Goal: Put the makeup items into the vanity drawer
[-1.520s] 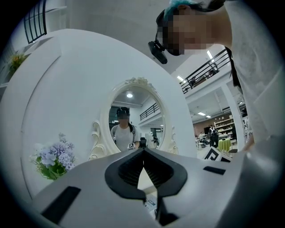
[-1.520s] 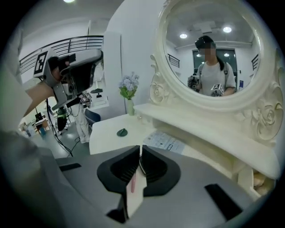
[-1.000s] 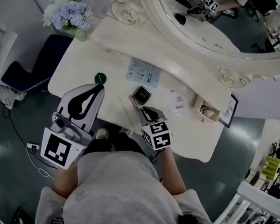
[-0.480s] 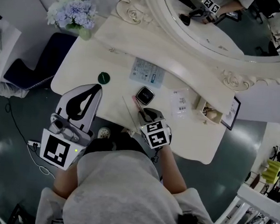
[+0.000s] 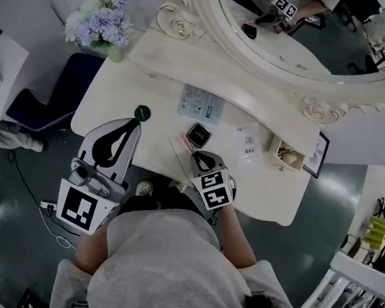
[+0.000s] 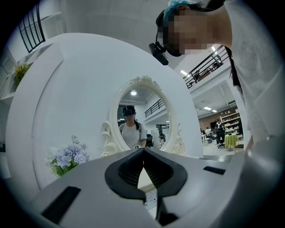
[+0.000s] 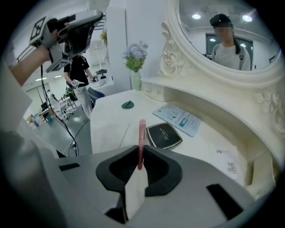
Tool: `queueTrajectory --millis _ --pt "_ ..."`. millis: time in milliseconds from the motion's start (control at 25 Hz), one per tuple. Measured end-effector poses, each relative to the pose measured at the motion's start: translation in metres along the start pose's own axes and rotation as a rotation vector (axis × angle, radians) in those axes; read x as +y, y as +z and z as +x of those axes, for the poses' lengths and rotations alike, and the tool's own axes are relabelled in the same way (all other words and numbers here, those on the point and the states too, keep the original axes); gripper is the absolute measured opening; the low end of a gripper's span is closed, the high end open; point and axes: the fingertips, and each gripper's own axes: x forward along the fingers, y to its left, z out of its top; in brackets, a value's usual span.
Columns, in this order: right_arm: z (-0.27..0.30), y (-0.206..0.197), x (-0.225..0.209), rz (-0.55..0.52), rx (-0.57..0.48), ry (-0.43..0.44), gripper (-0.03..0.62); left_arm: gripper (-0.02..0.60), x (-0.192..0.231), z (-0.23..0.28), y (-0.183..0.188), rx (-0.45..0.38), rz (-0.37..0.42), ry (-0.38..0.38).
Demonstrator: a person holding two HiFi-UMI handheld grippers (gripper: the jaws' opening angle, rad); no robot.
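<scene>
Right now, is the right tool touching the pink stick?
Touching. The right gripper view shows the right tool with its jaws closed on the pink stick, pinching its near end.

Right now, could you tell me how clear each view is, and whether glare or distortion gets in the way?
Head view: dim and flat, yet the table is sharp, no glare. Left gripper view: heavy fisheye, dark corners, the white wall nearly washed out. Right gripper view: fisheye bends the mirror frame; the pink stick is crisp.

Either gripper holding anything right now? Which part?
Right gripper is shut on the pink makeup stick, at its near end. Left gripper is shut and empty.
</scene>
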Motion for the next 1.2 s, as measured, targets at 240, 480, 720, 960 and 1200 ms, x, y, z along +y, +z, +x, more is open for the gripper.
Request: queueTrajectory --millis 240,480,720,960,1200 --pt "-0.025 0.033 -0.004 0.023 -0.146 -0.014 0.049 0.014 -0.004 0.004 0.003 -0.009 0.006 -0.033" --pt "-0.046 0.053 0.000 0.030 -0.267 -0.031 0.049 0.014 -0.006 0.007 0.004 -0.007 0.012 -0.067" --pt "-0.065 0.068 -0.004 0.095 -0.374 -0.056 0.049 0.014 -0.009 0.014 0.006 -0.020 0.011 -0.105" --pt "-0.091 0.078 -0.014 0.140 -0.474 -0.103 0.049 0.014 -0.021 0.024 0.010 -0.040 0.014 -0.157" --pt "-0.116 0.079 -0.023 0.169 -0.546 -0.148 0.049 0.014 -0.032 0.031 0.014 -0.053 0.006 -0.195"
